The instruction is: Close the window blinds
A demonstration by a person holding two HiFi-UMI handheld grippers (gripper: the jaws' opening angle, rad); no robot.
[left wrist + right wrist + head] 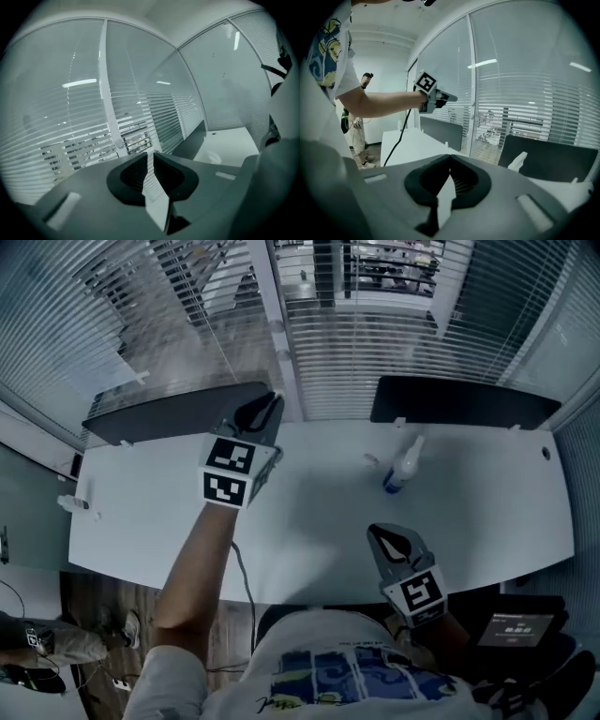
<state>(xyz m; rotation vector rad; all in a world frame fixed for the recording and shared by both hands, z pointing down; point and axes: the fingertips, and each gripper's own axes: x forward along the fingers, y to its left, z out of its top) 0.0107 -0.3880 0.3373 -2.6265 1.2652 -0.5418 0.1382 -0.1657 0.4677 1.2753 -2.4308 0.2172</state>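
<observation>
The blinds [394, 362] span the frame's top, just beyond the left gripper [270, 405] — jaws slightly parted, empty. The right gripper [380, 533], clenched on nothing, sits lower — farther off.

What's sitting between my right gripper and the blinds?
Head view: a spray bottle on the white desk, then a dark divider panel before the blinds.

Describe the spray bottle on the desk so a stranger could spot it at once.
Start at the long white desk below the window blinds. Near its far edge, in front of the right-hand dark divider panel, is the spray bottle: white-topped with a blue lower end, the desk's only blue item.
</observation>
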